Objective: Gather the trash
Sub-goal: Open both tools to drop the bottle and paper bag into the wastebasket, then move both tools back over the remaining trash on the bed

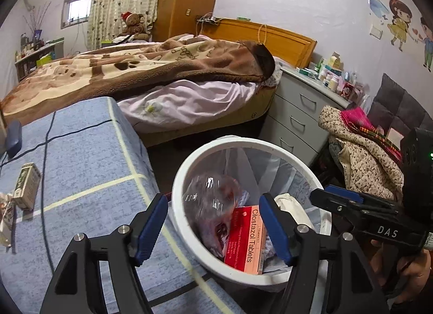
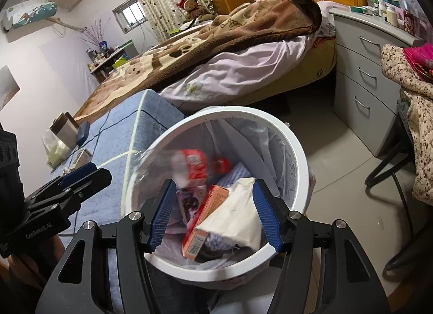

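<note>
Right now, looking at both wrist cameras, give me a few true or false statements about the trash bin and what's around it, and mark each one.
1. The white trash bin stands on the floor beside the blue-covered table. True.
2. The red tablet box lies on the blue cover. False: it is inside the bin.
3. The left hand-held gripper is clamped on the box. False: its jaws stand apart above the bin with nothing pressed between them.
4. A small carton is on the blue cover. True.
5. The right hand-held gripper is open over the bin. True.
6. The bin has no liner. False: a clear bag lines it.
</note>
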